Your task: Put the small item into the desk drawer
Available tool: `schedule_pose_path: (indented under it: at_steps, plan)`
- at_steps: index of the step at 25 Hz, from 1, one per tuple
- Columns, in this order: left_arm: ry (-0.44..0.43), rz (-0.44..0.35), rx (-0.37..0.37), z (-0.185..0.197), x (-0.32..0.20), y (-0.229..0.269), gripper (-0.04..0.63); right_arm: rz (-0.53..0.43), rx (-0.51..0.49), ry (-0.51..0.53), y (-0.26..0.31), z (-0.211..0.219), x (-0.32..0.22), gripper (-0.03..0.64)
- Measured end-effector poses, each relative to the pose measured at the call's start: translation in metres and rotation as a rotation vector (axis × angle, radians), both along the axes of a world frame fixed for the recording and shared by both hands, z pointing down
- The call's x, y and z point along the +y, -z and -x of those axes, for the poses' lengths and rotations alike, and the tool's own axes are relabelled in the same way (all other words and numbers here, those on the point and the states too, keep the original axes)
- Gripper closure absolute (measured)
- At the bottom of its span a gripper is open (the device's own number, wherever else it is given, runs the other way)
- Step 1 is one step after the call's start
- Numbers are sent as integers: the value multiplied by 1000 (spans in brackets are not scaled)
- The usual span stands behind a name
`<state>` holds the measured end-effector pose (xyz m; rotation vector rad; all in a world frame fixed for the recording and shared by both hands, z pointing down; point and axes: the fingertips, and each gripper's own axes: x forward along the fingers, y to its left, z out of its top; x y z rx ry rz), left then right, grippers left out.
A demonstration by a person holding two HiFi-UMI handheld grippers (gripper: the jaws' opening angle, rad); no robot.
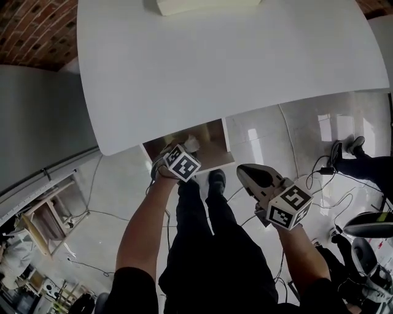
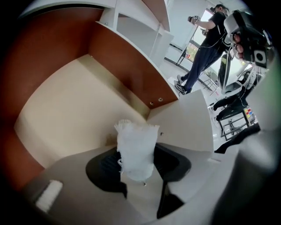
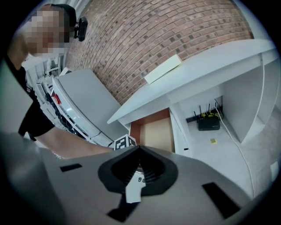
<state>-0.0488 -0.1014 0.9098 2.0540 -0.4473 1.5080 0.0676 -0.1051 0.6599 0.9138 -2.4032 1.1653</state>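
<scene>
The desk drawer [image 1: 212, 142] stands pulled out under the white desk top [image 1: 233, 61]; its floor [image 2: 74, 101] is beige and its walls brown. My left gripper [image 1: 184, 150] reaches into the drawer, shut on a small white item with a frayed edge [image 2: 135, 151], which sticks out forward from the pads just above the drawer floor. The same item [image 1: 192, 144] shows white ahead of the marker cube in the head view. My right gripper [image 1: 244, 170] hangs in front of the drawer to its right, jaws shut to a point [image 3: 140, 149] with nothing in them.
A pale flat box [image 1: 206, 5] lies at the desk's far edge. Under the desk sits a black router [image 3: 208, 123] with cables. Cables trail over the glossy floor [image 1: 325, 165]. Another person [image 2: 206, 39] stands further off. A grey cabinet [image 1: 37, 116] is at left.
</scene>
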Motion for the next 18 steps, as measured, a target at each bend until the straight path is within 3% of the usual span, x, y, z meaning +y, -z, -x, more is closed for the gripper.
schedule_pose_path:
  at_steps: [14, 18]
  plan:
    - [-102, 59, -63, 3, -6, -5, 368, -2, 10, -64, 17, -18, -6, 604]
    - [-124, 18, -85, 8, -14, 13, 357, -33, 4, -86, 35, -24, -11, 604]
